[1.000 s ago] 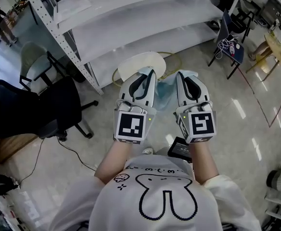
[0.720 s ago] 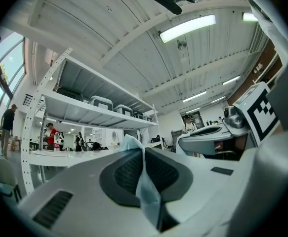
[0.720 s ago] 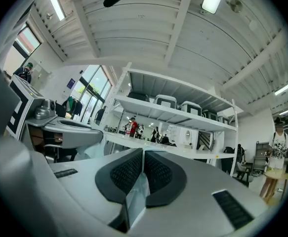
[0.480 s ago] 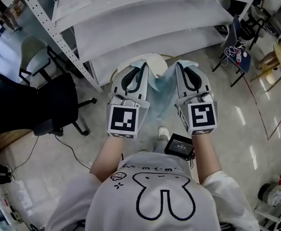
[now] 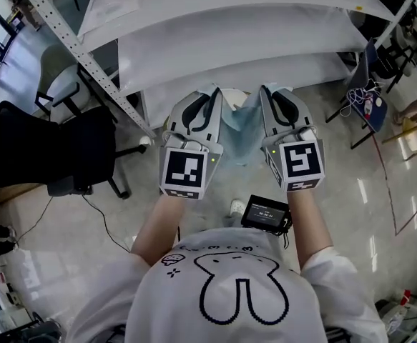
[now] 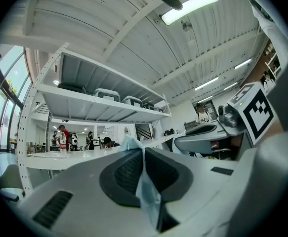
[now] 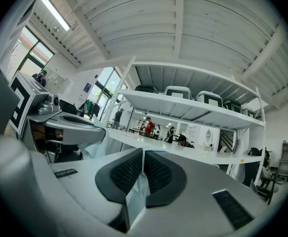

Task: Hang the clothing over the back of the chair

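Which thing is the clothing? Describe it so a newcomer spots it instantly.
Find the white shelving rack across the top of the head view. Just below, the left gripper and right gripper sit side by side. The clothing hangs between them: the only pale blue fabric, pinched by both.

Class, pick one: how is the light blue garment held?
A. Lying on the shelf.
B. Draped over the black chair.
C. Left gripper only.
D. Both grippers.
D: the light blue garment spans between the left gripper and the right gripper, each view showing its jaws shut on the cloth.
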A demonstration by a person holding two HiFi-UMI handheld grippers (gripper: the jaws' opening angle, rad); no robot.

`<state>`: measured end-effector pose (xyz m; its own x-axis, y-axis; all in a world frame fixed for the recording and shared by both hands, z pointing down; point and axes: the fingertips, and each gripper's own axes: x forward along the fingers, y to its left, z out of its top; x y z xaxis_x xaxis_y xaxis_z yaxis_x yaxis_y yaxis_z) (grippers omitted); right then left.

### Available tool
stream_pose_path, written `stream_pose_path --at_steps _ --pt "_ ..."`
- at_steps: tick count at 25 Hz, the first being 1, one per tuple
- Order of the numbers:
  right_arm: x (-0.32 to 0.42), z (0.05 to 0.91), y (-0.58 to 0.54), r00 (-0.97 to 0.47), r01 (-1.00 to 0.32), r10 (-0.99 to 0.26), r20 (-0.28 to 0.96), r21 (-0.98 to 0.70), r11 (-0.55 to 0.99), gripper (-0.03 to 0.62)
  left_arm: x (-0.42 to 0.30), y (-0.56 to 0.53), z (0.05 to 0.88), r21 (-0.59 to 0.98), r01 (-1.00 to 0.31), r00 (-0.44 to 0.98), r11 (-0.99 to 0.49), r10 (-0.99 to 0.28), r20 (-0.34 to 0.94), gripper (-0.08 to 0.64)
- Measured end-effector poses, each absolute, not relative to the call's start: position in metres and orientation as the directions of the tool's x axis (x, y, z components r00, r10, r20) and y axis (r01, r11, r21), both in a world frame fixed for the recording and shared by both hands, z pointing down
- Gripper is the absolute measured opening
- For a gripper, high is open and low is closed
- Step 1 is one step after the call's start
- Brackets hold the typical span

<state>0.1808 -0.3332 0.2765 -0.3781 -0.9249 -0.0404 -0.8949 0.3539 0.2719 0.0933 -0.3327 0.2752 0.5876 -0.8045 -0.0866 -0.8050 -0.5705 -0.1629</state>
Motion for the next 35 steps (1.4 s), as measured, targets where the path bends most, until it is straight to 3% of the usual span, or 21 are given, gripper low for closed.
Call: stream_pose_path --at_steps 19,35 --pt "0.171 0.312 -0.455 -0.613 -0.740 -0.787 0.072 0.298 0.603 0.026 0.111 -0.457 0.303 -0.215 -0.878 0.439 -0.427 -0.899 -0.006 0.032" --pt "0.139 0.412 -0.520 -0.580 -0.737 -0.764 0.282 0.217 0.640 0.026 0.083 -0.524 0.404 -0.152 -0.847 0.476 -0.510 -0.853 0.212 0.032"
